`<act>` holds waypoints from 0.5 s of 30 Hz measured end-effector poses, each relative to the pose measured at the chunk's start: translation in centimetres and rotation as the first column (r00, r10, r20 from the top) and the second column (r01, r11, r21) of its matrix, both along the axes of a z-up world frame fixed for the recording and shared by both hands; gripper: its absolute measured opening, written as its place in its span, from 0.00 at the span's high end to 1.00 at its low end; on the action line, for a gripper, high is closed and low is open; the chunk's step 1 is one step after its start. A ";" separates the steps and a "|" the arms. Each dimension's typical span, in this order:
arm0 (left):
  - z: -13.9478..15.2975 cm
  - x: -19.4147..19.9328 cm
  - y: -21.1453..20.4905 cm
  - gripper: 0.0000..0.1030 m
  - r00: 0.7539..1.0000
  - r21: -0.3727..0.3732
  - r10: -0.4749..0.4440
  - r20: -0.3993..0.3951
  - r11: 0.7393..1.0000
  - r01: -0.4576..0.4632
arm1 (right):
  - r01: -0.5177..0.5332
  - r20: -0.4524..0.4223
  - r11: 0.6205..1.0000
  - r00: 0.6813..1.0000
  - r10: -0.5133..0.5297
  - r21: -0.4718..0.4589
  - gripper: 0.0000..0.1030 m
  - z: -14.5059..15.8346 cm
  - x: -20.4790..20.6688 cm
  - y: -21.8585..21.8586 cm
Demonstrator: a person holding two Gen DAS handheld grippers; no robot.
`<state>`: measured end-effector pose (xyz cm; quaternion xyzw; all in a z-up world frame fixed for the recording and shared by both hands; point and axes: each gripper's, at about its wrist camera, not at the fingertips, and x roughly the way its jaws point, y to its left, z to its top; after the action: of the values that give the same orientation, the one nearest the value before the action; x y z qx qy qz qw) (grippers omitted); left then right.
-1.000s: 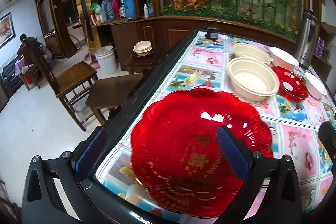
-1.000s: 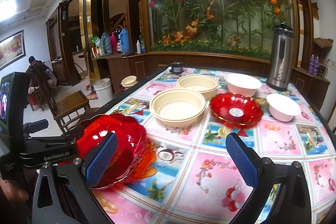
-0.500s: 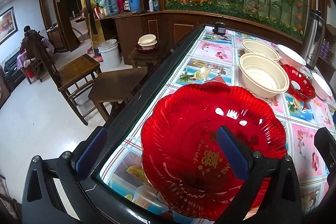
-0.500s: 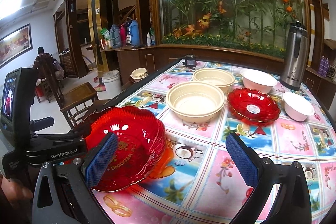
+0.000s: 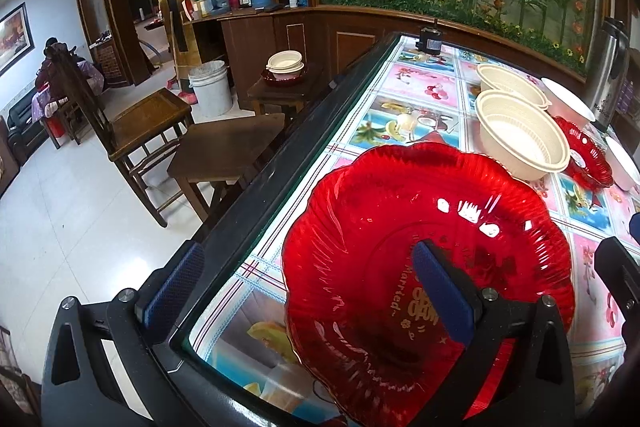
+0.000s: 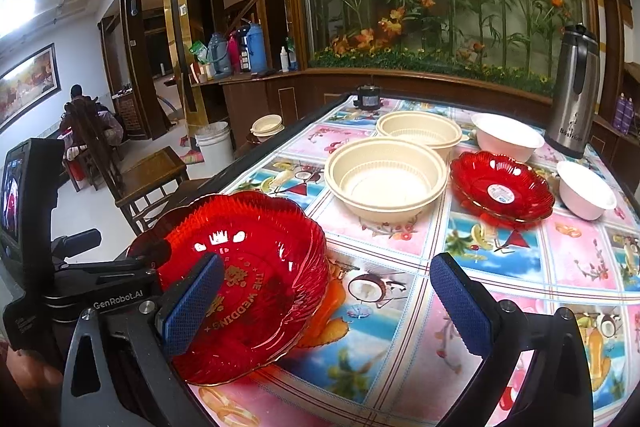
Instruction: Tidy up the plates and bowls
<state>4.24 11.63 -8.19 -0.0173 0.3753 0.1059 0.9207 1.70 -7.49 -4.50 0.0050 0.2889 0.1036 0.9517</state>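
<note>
A large red scalloped plate (image 5: 380, 227) with gold lettering sits tilted at the table's near left corner. My left gripper (image 5: 306, 291) is open; its right finger (image 5: 440, 291) is over the plate's inside and its left finger (image 5: 172, 291) is outside, off the table edge. The same red plate (image 6: 256, 247) shows in the right wrist view, with my open right gripper (image 6: 326, 307) just beside it and its left finger (image 6: 192, 307) in front of the plate. Further along stand two cream bowls (image 6: 384, 175), a smaller red plate (image 6: 500, 191) and two white bowls (image 6: 506, 137).
A steel flask (image 6: 572, 95) stands at the far right, a small black object (image 6: 368, 95) at the table's (image 6: 520, 287) far end. Left of the table are a wooden stool (image 5: 228, 147), a chair (image 5: 136, 123), a white bucket (image 5: 210, 87) and a side table with bowls (image 5: 285, 63).
The red plate has tilted up and looms larger in both views. My left gripper's right finger now reaches further over the plate's middle. Both grippers stay open.
</note>
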 end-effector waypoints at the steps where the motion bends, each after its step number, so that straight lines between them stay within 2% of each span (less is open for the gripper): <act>1: -0.1 0.1 0.1 0.00 1.000 0.000 0.001 -0.003 1.000 -0.001 | 0.001 -0.006 1.000 1.000 -0.001 0.001 0.00 -0.2 0.2 0.1; 15: -1.4 1.1 1.1 0.00 0.999 -0.011 0.005 -0.035 1.000 -0.006 | 0.001 -0.059 1.000 0.998 0.000 0.006 0.01 -1.7 2.0 0.9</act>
<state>5.37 12.72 -9.55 -0.0217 0.3920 0.1066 0.9135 3.71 -6.61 -6.23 0.0109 0.3167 0.1039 0.9428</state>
